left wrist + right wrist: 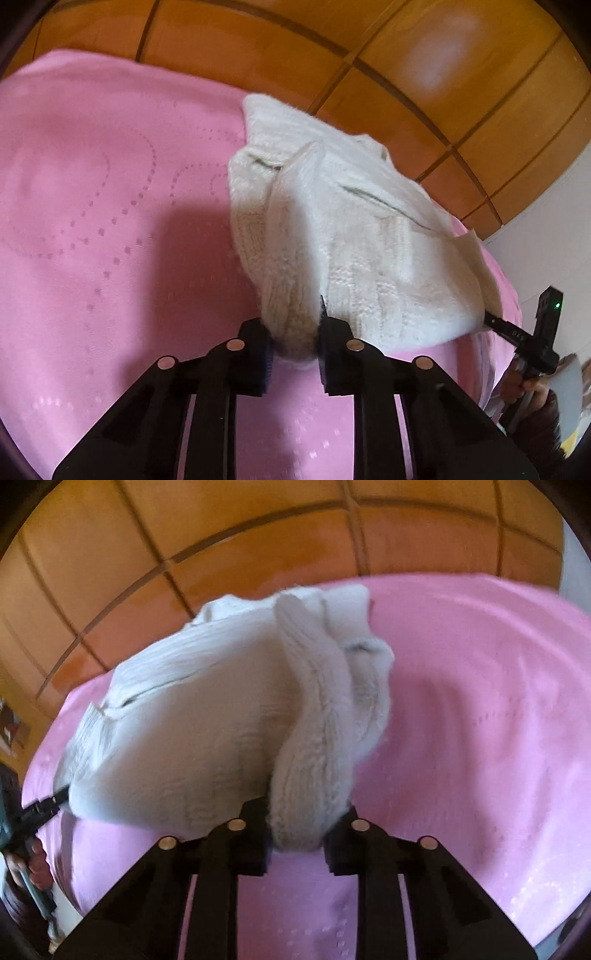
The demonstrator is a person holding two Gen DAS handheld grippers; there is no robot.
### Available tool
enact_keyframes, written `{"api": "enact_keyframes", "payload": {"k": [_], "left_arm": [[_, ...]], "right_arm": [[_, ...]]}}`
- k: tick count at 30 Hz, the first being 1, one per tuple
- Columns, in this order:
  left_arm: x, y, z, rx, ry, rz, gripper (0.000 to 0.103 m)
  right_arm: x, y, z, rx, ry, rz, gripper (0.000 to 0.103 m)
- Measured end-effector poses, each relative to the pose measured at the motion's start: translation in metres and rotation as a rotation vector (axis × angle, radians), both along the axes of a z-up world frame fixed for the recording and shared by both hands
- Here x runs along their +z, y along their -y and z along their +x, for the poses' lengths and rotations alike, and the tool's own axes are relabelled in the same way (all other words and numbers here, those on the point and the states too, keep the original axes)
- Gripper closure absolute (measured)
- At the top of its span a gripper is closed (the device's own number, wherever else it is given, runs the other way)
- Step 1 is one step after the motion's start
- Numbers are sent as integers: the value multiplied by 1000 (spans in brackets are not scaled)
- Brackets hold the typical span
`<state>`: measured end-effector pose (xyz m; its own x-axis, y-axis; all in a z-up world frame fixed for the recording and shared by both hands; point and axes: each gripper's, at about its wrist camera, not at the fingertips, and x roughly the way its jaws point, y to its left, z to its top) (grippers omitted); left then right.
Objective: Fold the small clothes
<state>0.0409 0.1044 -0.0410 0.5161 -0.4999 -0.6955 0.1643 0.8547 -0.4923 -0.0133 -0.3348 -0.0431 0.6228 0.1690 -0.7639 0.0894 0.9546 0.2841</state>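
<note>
White knit sweater [354, 229] is lying bunched on the pink bedspread [103, 206] in the left wrist view, spreading toward two o'clock; the left gripper [295, 347] is pinching a rolled sleeve at six o'clock.

Right wrist view: the right gripper [297, 834] is pinching another fold of the sweater [207, 731], which is reaching toward eleven o'clock.

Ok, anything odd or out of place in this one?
Nothing stands out. The white knit garment is bunched and lifted off the pink bedspread, but only because the left gripper and right gripper each pinch a corner mid-fold. No damage shows.
</note>
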Motion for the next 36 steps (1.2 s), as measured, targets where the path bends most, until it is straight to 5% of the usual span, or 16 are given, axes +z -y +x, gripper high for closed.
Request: {"api": "enact_keyframes", "payload": {"k": [11, 19, 22, 24, 26, 31, 34, 36], "left_arm": [[13, -26, -63, -28, -5, -68, 89], [-8, -34, -150, -96, -149, -37, 89], [-11, -31, -154, -110, -150, 20, 84], [-6, -32, -146, -104, -131, 29, 77], [0, -37, -133, -76, -114, 17, 71], [10, -34, -108, -42, -33, 18, 61], [4, -22, -98, -70, -25, 33, 61], [-2, -17, -90, -103, -34, 38, 71]], "right_arm": [[16, -2, -88, 40, 14, 98, 87], [-14, 8, -168, 29, -143, 114, 87], [-19, 6, -164, 33, -173, 76, 82], [-9, 6, -150, 9, -148, 27, 59], [7, 11, -138, -25, -72, -14, 48], [23, 0, -95, -22, 4, -113, 47], [15, -11, -77, 15, -12, -149, 60], [6, -17, -73, 42, -52, -175, 94]]}}
